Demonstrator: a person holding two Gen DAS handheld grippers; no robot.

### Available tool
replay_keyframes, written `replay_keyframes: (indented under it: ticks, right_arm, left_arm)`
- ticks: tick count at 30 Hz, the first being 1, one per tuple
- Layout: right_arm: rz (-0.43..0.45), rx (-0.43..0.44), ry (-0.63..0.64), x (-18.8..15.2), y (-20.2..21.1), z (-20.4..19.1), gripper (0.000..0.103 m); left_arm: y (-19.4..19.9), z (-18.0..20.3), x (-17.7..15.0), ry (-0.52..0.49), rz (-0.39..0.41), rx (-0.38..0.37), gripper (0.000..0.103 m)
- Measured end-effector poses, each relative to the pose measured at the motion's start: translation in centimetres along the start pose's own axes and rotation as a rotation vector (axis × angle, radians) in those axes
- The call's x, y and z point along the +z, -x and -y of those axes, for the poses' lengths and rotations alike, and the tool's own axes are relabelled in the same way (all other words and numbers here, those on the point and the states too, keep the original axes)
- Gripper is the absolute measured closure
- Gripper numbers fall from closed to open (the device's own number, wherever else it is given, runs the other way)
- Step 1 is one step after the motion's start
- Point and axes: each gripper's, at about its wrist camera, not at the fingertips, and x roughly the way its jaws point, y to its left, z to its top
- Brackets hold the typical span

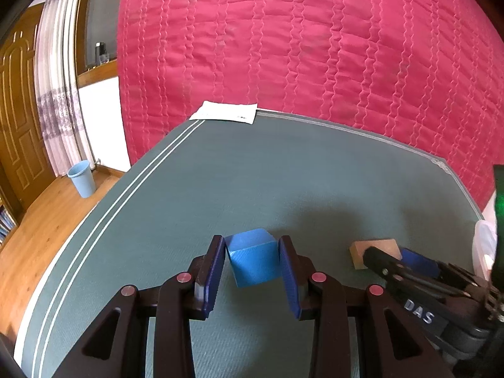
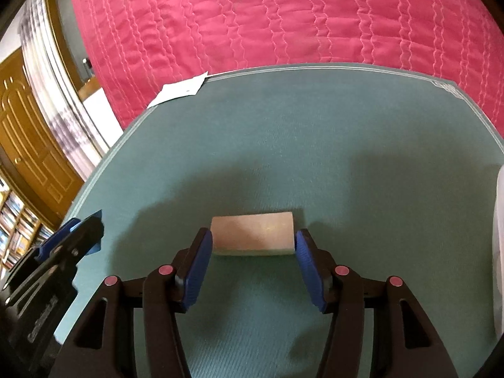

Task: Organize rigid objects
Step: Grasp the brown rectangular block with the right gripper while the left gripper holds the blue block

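Note:
A blue cube (image 1: 253,258) sits between the blue pads of my left gripper (image 1: 252,252), which is shut on it just above the green mat (image 1: 220,173). To its right lies a tan wooden block (image 1: 375,249) with my right gripper (image 1: 393,256) at it. In the right wrist view the wooden block (image 2: 252,230) rests flat on the mat (image 2: 283,141). My right gripper (image 2: 252,242) is open, its fingertips flanking the block's two short ends without squeezing it. The left gripper (image 2: 75,236) shows at the left edge there.
A white paper (image 1: 225,111) lies at the mat's far left corner. A red quilt (image 1: 315,47) spreads beyond the mat. A translucent plastic container (image 2: 499,236) stands at the right edge. A blue bin (image 1: 82,178) stands on the wooden floor at the left.

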Motion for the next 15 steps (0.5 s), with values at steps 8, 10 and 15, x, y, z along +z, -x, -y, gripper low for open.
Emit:
replay_keyframes:
  ticks: [8,10,15]
  right_arm:
    - [-0.005,-0.001,0.061,0.5,-0.9,-0.9,0.03]
    - [-0.012,-0.005,0.092,0.5,-1.1,-1.4,0.025]
    - [-0.021,-0.06,0.13,0.4,-1.5,-2.2,0.026]
  left_arm:
    - [0.1,-0.2,0.1,0.016,-0.006,-0.001,0.066]
    - [0.0,-0.3,0.1,0.019,-0.008,-0.001,0.066]
    - [0.0,-0.1,0.1,0.015,-0.011,-0.003,0.066]
